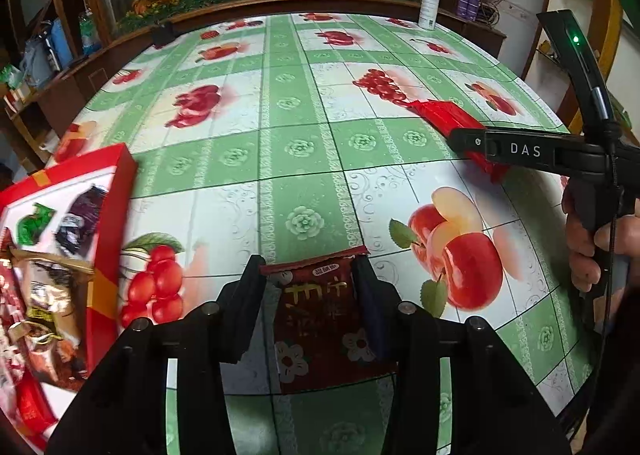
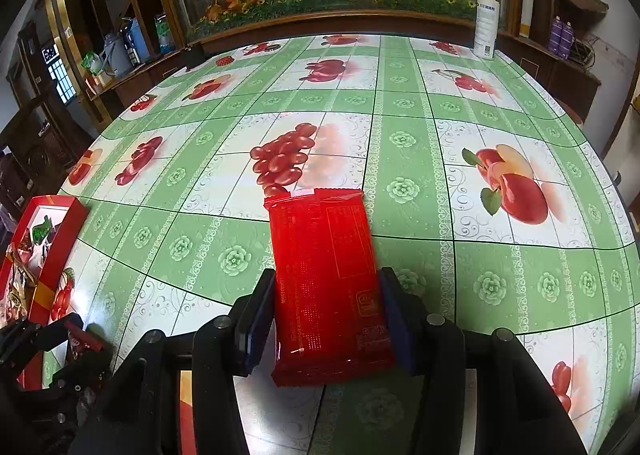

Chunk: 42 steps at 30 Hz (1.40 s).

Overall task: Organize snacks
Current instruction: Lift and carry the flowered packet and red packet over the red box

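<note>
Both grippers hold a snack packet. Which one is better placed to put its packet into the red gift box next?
Probably left. The left gripper, shut on the dark red snack packet, has the red cardboard gift box close beside it. The right gripper, holding the bright red foil packet, sits farther away.

open tablecloth (image 2: 400,183) ahead; red box (image 1: 108,239) left; spray bottle (image 2: 486,21) far

Red gift box (image 1: 116,191) cut off at left edge; dark-red packet's (image 1: 320,319) print blurred; red packet's (image 2: 324,275) text too small.
</note>
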{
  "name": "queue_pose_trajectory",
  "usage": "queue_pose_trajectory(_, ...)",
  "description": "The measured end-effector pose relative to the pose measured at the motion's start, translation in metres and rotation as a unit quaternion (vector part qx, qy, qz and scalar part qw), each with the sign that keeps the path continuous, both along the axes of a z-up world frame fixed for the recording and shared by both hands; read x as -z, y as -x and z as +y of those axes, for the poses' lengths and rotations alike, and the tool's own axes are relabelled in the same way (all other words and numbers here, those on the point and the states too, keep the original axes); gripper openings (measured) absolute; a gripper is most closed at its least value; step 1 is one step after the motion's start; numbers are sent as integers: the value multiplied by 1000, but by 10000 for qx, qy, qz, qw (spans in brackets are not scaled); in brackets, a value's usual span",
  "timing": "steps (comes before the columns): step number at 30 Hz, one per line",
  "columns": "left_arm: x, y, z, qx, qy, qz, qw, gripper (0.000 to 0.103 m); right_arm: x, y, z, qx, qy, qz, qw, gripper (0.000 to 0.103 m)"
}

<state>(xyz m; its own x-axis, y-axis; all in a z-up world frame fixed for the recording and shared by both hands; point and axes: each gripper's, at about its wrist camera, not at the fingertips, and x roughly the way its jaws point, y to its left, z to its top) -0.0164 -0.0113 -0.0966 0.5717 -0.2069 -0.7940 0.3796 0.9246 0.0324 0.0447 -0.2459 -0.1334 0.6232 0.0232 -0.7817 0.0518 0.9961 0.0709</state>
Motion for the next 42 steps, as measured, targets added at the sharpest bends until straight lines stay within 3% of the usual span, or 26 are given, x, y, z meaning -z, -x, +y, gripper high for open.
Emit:
queue_pose_trajectory(10,-30,14,11,-326,-318,-758,9961,42,0,2,-1,53,38,-50,10000,52)
queue_pose_trajectory(14,-38,15,22,-483,-305,-942,9939,42,-1,4,-8,160,-254,-76,9995,52)
queue_pose_trajectory(16,-41,15,28,-568,-303,-994,9930,42,-2,6,-14,178,-633,-92,9978,52)
queue_pose_trajectory(22,-47,18,50,-789,-209,-1082,9908,42,1,15,-15,67,-1691,-91,9855,51)
queue_pose_trajectory(28,-49,20,75,-1023,-91,-1080,9888,42,-3,26,5,-250,-2329,-297,9717,51)
queue_pose_trajectory(33,-50,25,97,-1206,-6,-1068,9869,43,-9,41,35,-667,-2634,-575,9607,51)
queue_pose_trajectory(36,-52,30,109,-1322,21,-1098,9851,43,-19,50,52,-972,-2675,-905,9544,51)
queue_pose_trajectory(42,-53,38,130,-1510,67,-1124,9821,43,-27,63,82,-1432,-2719,-1119,9450,51)
